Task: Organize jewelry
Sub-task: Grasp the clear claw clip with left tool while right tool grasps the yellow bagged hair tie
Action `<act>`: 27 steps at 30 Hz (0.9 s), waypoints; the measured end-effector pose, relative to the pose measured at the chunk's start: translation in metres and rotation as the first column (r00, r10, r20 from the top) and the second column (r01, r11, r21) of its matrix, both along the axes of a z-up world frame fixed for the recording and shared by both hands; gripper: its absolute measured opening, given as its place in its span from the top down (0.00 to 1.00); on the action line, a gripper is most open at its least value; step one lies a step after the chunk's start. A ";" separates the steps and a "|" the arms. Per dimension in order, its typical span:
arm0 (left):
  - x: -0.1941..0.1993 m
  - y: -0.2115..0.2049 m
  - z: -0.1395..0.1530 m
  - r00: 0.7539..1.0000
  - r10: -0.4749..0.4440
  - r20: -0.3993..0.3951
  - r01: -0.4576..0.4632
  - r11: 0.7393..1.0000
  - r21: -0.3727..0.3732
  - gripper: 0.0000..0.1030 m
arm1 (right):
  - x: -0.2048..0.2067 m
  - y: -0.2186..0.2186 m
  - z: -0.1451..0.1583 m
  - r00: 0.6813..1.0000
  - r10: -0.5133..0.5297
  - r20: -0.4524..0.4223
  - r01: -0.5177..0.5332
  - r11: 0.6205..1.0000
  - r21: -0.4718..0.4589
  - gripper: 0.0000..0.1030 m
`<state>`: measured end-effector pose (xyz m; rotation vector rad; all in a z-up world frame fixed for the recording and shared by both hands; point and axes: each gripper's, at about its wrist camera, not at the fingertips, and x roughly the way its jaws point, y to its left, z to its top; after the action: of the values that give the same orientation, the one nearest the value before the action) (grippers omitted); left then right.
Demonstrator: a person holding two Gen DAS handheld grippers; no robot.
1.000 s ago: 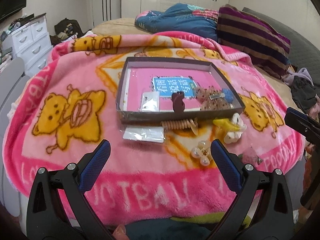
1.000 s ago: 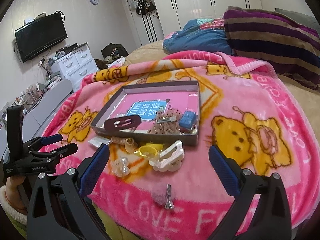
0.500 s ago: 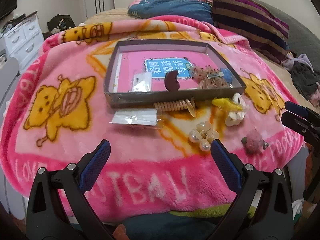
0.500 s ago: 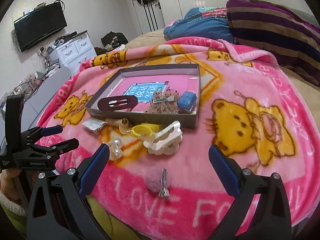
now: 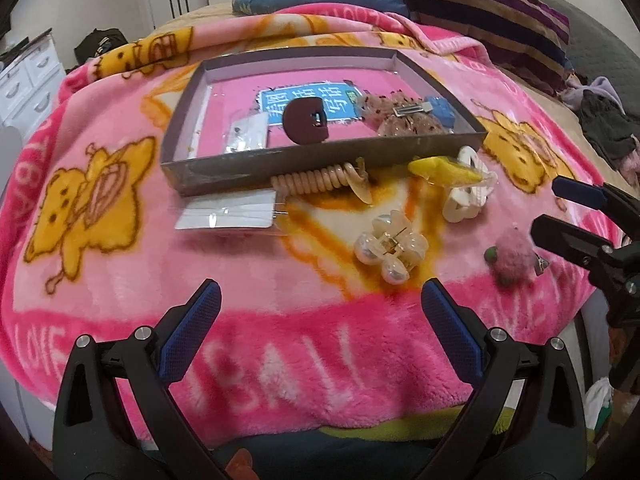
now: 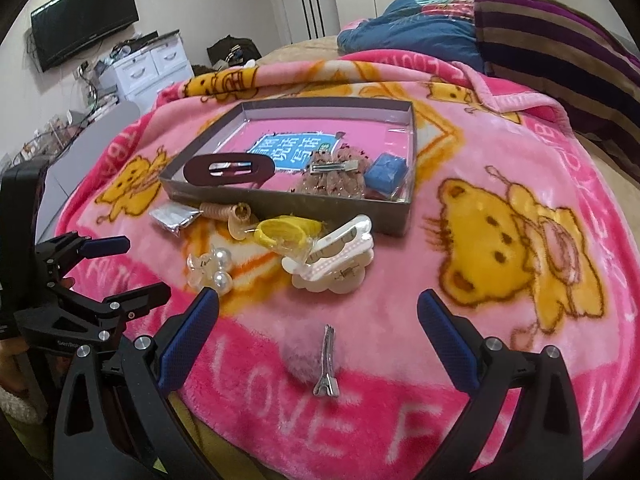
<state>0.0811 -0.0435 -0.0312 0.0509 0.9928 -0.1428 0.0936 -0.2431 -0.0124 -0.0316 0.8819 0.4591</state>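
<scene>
A shallow grey box (image 5: 320, 160) (image 6: 280, 202) sits on the pink blanket, holding a dark oval clip (image 6: 229, 168), a brown fuzzy clip (image 6: 336, 178), a blue piece (image 6: 386, 172) and a small packet (image 5: 246, 136). In front of it lie a coil hair tie (image 5: 316, 179), a flat packet (image 5: 226, 212), a yellow item (image 6: 286, 230), a white claw clip (image 6: 332, 262), a pearl clip (image 5: 390, 246) (image 6: 210, 266) and a pink pom-pom clip (image 6: 316, 360) (image 5: 514, 258). My left gripper (image 5: 320, 312) hangs open just short of the pearl clip. My right gripper (image 6: 318, 328) stands open around the pom-pom clip.
A striped pillow (image 6: 560, 40) and blue bedding (image 6: 408, 36) lie at the back of the bed. White drawers (image 6: 152, 68) and a wall TV (image 6: 86, 20) stand on the left. Dark clothes (image 5: 608, 124) sit at the right edge. The blanket's front edge drops off just below both grippers.
Both grippers have moved forward and lower toward the loose items; the pearl clip and pom-pom clip now sit closer. Nothing on the blanket has shifted. Both stay open.
</scene>
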 end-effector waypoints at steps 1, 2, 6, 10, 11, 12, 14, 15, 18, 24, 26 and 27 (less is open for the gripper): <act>0.001 -0.001 -0.001 1.000 -0.005 -0.002 0.005 1.000 -0.001 0.09 | 0.002 0.001 -0.001 1.000 0.003 0.000 -0.003 1.000 -0.005 0.04; 0.002 -0.002 -0.004 1.000 -0.005 -0.007 0.005 1.000 0.003 0.09 | 0.003 0.002 -0.002 1.000 0.005 0.001 -0.005 1.000 -0.006 0.04; 0.006 -0.005 -0.010 1.000 -0.010 -0.021 0.011 1.000 0.012 0.09 | 0.011 0.003 -0.006 1.000 0.003 0.000 -0.003 1.000 -0.014 0.04; 0.008 -0.005 -0.013 0.999 -0.018 -0.030 0.018 1.000 0.006 0.09 | 0.019 0.005 -0.007 1.000 0.012 0.009 -0.012 1.000 -0.022 0.04; 0.008 -0.005 -0.014 0.999 -0.019 -0.035 0.019 1.000 0.001 0.09 | 0.021 0.005 -0.007 1.000 0.016 0.011 -0.016 1.000 -0.021 0.04; 0.009 -0.004 -0.015 0.999 -0.019 -0.038 0.019 1.000 -0.003 0.09 | 0.022 0.006 -0.007 1.000 0.020 0.011 -0.019 1.000 -0.019 0.04; 0.010 -0.003 -0.017 0.999 -0.018 -0.048 0.017 1.000 -0.017 0.09 | 0.026 0.008 -0.006 0.999 0.033 0.007 -0.033 0.999 -0.004 0.05; 0.011 -0.001 -0.018 0.998 -0.016 -0.056 0.015 1.000 -0.025 0.09 | 0.028 0.008 -0.006 0.999 0.035 0.007 -0.035 0.999 -0.004 0.05; 0.013 0.002 -0.020 0.997 -0.014 -0.070 0.011 0.999 -0.047 0.09 | 0.034 0.012 -0.007 0.998 0.057 0.006 -0.057 0.998 -0.007 0.05; 0.016 0.000 -0.023 0.996 -0.034 -0.084 0.029 0.997 -0.065 0.17 | 0.043 0.022 -0.010 0.993 0.115 -0.021 -0.114 0.993 0.024 0.19; 0.018 -0.002 -0.024 0.995 -0.042 -0.089 0.036 0.997 -0.068 0.19 | 0.048 0.027 -0.014 0.991 0.131 -0.038 -0.130 0.991 0.017 0.23; 0.019 -0.003 -0.024 0.995 -0.044 -0.091 0.038 0.997 -0.067 0.21 | 0.049 0.028 -0.016 0.991 0.132 -0.038 -0.132 0.991 0.014 0.25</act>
<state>0.1005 -0.0465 -0.0548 0.0048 1.0789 -0.2163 0.1428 -0.2152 -0.0280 -0.0708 0.9188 0.5899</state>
